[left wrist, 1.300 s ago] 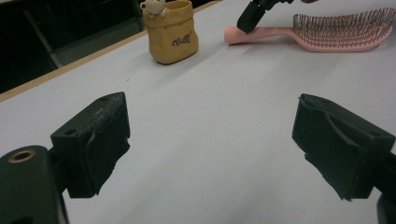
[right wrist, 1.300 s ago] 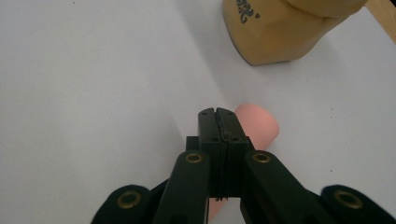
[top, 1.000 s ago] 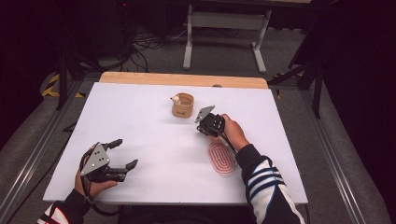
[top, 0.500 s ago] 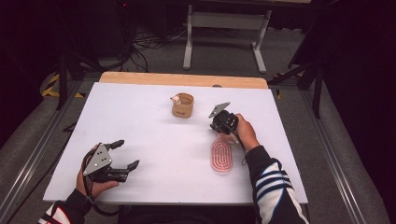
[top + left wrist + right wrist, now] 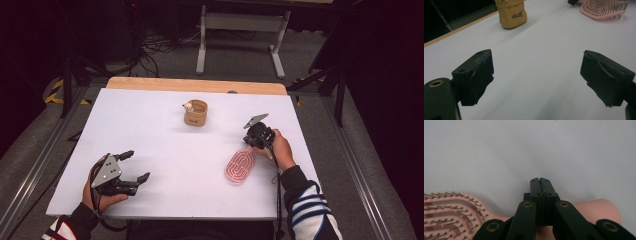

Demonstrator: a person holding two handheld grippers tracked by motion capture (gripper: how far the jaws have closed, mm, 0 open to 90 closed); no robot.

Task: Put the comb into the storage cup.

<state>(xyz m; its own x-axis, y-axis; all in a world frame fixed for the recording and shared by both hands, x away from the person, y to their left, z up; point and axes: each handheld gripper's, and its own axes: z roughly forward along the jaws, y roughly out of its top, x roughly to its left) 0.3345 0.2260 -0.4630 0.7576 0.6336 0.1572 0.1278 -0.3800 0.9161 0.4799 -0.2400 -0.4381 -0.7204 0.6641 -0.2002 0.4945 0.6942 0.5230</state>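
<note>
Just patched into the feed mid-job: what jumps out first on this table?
The pink hairbrush lies bristles-up on the white table, toward its right side. The right tongs, jaws shut together, sit right above its handle. The left tongs rest open near the front left corner with nothing between them, and a small tan cup stands alone toward the far middle.

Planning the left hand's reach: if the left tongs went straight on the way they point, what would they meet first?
Probably the tan cup, slightly left of their line; bare white table lies before it. Depth is hard to judge.
</note>
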